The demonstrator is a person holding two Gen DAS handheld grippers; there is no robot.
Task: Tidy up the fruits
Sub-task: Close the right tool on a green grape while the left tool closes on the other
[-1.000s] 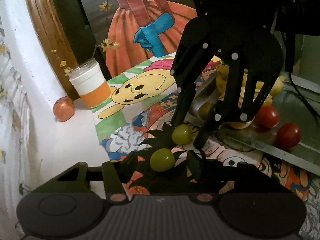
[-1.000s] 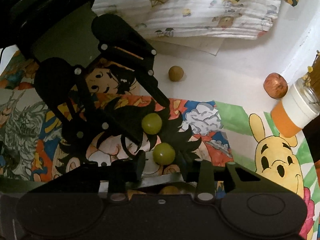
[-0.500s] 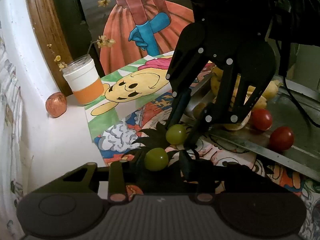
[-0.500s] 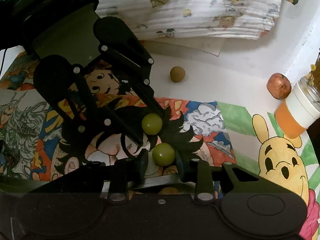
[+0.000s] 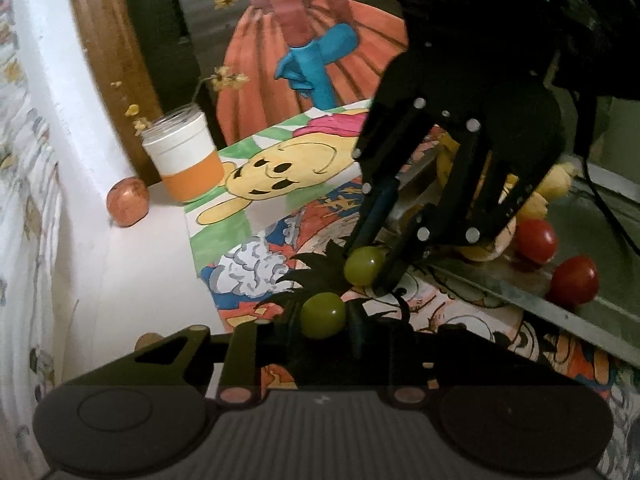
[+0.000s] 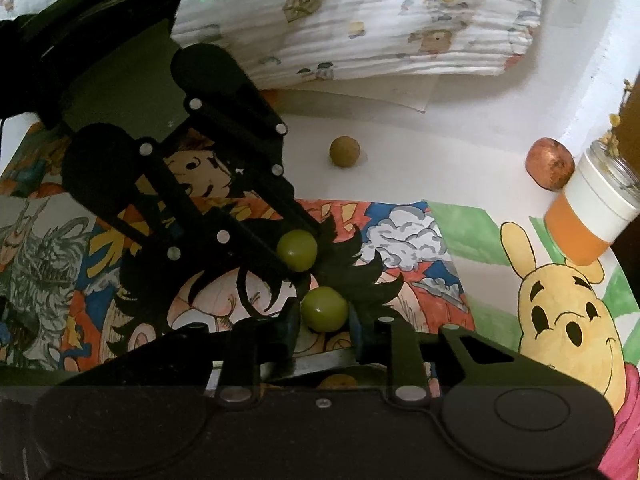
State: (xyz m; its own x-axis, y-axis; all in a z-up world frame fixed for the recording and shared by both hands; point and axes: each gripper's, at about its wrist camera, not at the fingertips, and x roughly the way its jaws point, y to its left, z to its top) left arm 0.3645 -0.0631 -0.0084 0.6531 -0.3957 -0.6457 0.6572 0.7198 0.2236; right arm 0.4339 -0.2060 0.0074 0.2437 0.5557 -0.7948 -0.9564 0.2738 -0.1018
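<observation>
Both sets of tongs have closed in since a second ago; each now clamps one green grape on the cartoon mat; left gripper (image 5: pixel 325 322) pinches the near grape (image 5: pixel 322 315), right gripper (image 5: pixel 366 276) pinches the far grape (image 5: pixel 364 265); the two sit just beside each other; tray (image 5: pixel 500 286) with tomatoes (image 5: pixel 574 281) lies off to the right, nearer the right hand.

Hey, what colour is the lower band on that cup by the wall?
Orange, under a white upper band; the cup shows best in the left wrist view.

white wall (image 5: pixel 52 92) | wooden frame (image 5: pixel 108 52) | light dim, perhaps indoor
</observation>
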